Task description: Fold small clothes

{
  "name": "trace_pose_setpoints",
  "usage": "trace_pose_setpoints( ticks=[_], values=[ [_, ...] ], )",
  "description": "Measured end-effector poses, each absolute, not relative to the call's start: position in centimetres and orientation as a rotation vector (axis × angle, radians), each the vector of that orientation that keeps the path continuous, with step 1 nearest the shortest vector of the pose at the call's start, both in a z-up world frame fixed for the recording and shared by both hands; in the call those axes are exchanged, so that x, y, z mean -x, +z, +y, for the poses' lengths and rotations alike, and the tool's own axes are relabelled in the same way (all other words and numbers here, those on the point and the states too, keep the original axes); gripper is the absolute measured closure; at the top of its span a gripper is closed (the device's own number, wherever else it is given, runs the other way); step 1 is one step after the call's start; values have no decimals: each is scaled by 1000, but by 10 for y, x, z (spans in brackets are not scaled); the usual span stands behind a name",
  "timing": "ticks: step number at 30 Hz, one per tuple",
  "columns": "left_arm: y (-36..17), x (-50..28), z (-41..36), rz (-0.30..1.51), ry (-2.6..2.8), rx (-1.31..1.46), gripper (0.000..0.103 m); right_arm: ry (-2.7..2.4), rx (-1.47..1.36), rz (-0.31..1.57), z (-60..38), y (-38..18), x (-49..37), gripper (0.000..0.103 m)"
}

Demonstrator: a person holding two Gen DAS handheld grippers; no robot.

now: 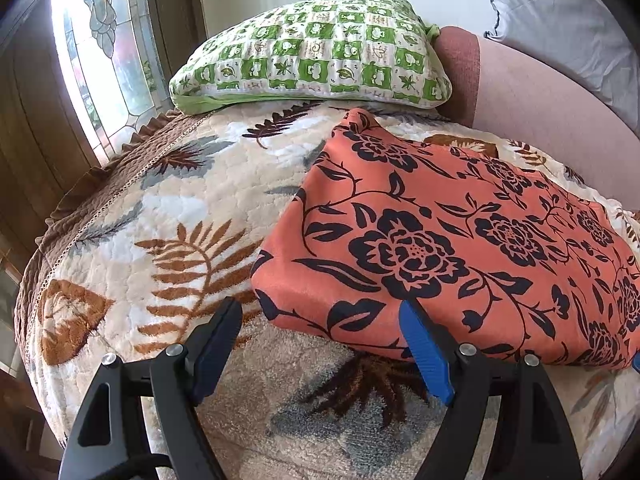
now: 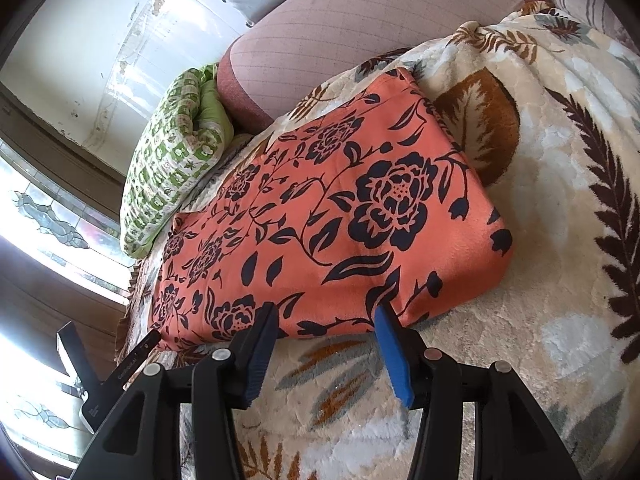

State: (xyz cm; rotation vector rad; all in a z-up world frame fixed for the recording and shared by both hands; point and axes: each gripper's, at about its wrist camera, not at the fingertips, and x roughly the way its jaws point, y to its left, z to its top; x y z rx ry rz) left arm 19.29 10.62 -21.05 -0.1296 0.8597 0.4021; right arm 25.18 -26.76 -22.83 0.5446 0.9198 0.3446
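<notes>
Bed cover: I work on a plush leaf-print blanket (image 1: 168,216) that covers the whole surface; it is soft, so a finger pressed down will sink in and drag the pile.
Garment: the orange floral garment (image 1: 420,240) lies flat on the blanket, apparently already doubled, with a rounded thick fold along its near edge.
Step in hand: I judge this to be the approach for the next fold, taking the near edge at two spots.
Left gripper (image 1: 324,324): fingers spread wide, holding nothing; the blue pad sits at the near edge by the garment's left corner, the other finger is off the cloth over bare blanket.
Right gripper (image 2: 326,318): also spread and empty, both tips at the near edge, toward the right corner.
Doing it well: slide one finger under the fold, take all layers but no blanket, lift both ends evenly.
Backrest: a pink upholstered backrest (image 2: 360,28) limits the far side.
Pillow: a green checked pillow (image 1: 312,56) lies just beyond the garment's far corner; a fold carried far could nudge it.
Window: stained glass (image 1: 108,40) at the left, well apart.
</notes>
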Motion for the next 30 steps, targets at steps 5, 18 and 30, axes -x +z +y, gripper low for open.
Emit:
trace_pose_setpoints(
  ticks=[5, 18, 30],
  values=[
    [-210, -195, 107, 858, 399, 129, 22, 346, -547, 922, -267, -229, -254, 49],
    [-212, -196, 112, 877, 365, 184, 22, 342, -551, 928, -265, -232, -259, 49],
    [-224, -190, 134, 938, 296, 419, 22, 382, -664, 944, -273, -240, -257, 42]
  ],
)
